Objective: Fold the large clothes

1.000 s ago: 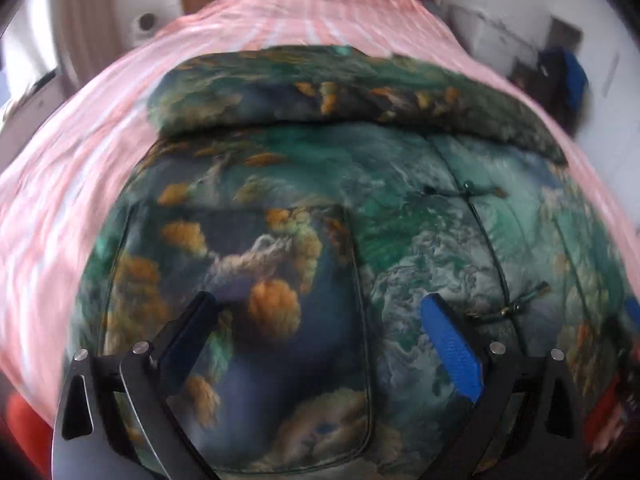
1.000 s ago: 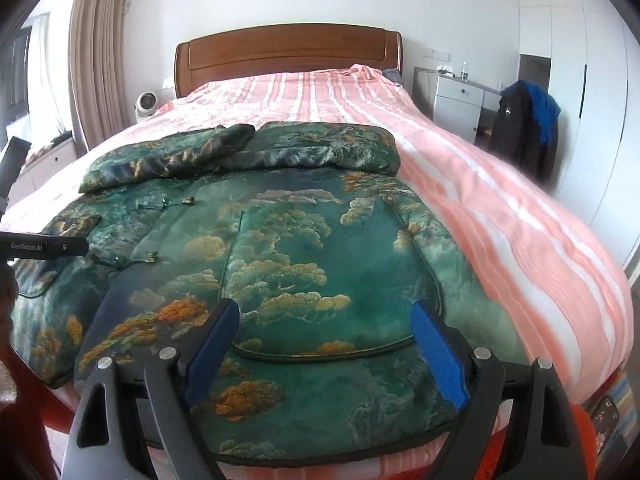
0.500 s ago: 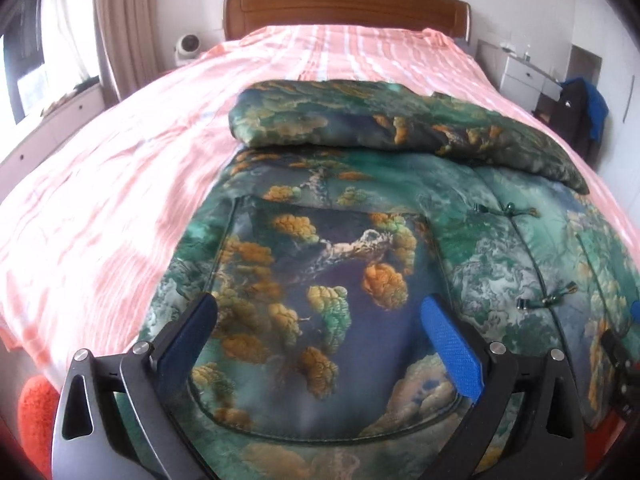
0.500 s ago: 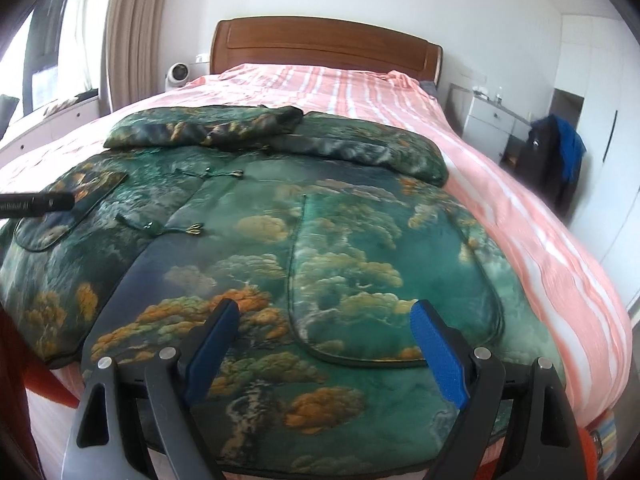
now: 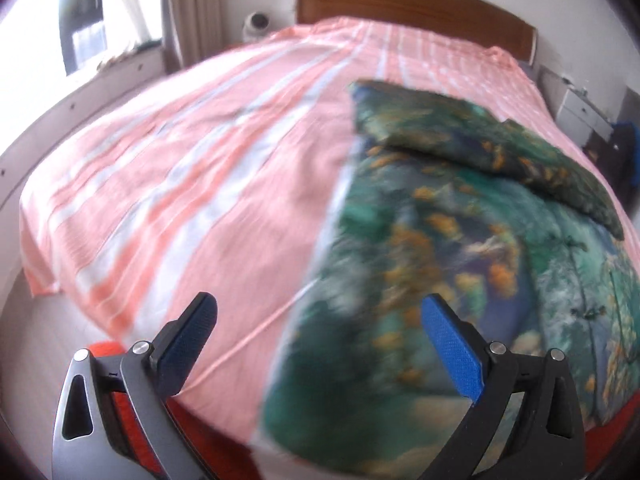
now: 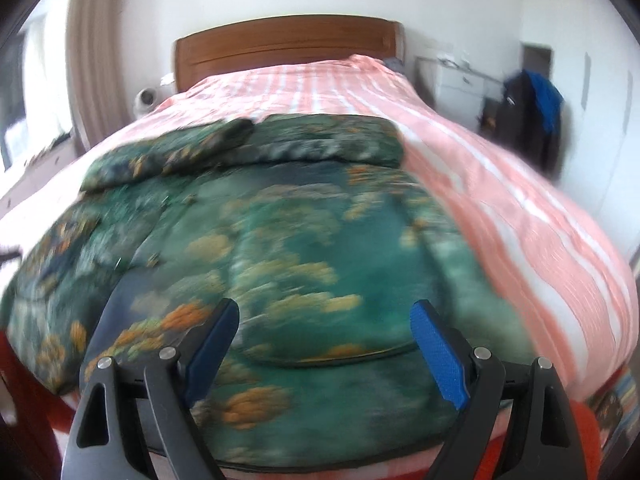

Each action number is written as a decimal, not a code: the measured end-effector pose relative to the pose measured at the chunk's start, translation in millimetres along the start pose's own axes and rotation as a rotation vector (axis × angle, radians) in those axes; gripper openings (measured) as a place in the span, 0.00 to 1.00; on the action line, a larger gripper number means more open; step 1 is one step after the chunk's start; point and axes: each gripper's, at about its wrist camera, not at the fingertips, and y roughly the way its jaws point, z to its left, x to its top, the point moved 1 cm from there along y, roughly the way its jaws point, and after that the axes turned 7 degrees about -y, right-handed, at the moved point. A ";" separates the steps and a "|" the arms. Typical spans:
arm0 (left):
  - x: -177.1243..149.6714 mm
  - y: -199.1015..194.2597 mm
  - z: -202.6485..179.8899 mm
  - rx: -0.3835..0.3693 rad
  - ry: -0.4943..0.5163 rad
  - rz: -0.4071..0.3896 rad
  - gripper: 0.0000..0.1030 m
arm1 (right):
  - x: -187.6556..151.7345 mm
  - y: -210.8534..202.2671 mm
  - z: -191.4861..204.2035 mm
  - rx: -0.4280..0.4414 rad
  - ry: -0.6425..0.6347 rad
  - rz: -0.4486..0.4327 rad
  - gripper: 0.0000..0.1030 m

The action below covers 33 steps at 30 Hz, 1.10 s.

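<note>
1 green printed jacket (image 6: 304,248) lies spread flat at the foot of the bed, sleeves folded across its top. 2 grippers, left gripper (image 5: 320,344) and right gripper (image 6: 324,344), both spread wide, holding nothing. Pink striped bedsheet (image 5: 192,168), 1 wooden headboard (image 6: 288,48), 1 curtain (image 6: 96,56), white walls.

left claw (image 5: 320,316): spread wide, holding nothing | green patterned jacket (image 5: 460,264): flat on bed's right side | pink striped bedsheet (image 5: 192,184): left | wooden headboard (image 5: 412,8): far end
</note>
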 end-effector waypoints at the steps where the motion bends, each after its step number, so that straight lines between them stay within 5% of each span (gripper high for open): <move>1: -2.8 3.5 8.1 -0.015 0.002 0.043 0.99 | 3.8 -2.3 -12.3 -0.004 0.031 0.001 0.84; 5: -19.1 14.9 22.7 -0.119 0.049 0.175 0.99 | 18.2 -4.6 -75.3 0.022 0.138 0.035 0.93; 8: -23.5 22.8 18.5 -0.231 0.038 0.248 0.99 | 18.5 8.7 -113.7 0.081 0.154 0.159 0.93; 15: -24.3 34.3 11.2 -0.298 0.019 0.328 0.89 | -2.4 44.9 -126.2 0.373 0.191 0.390 0.91; 18: -27.1 36.1 14.0 -0.313 -0.008 0.383 0.68 | -2.2 48.9 -119.7 0.432 0.170 0.408 0.72; 20: -27.9 33.2 17.7 -0.302 -0.014 0.404 0.45 | -1.1 52.2 -114.8 0.465 0.179 0.438 0.53; 21: -27.7 33.6 19.6 -0.305 -0.023 0.423 0.25 | 0.4 52.3 -112.7 0.452 0.168 0.453 0.44; 22: -28.2 32.3 21.4 -0.314 -0.031 0.433 0.15 | 2.4 52.1 -111.1 0.444 0.150 0.466 0.23; 25: -25.1 23.8 23.6 -0.335 -0.023 0.443 0.10 | 8.7 46.3 -112.7 0.450 0.149 0.473 0.14; 33: -44.0 -6.1 38.4 -0.306 0.098 0.471 0.10 | 5.9 20.2 -113.4 0.459 0.110 0.482 0.13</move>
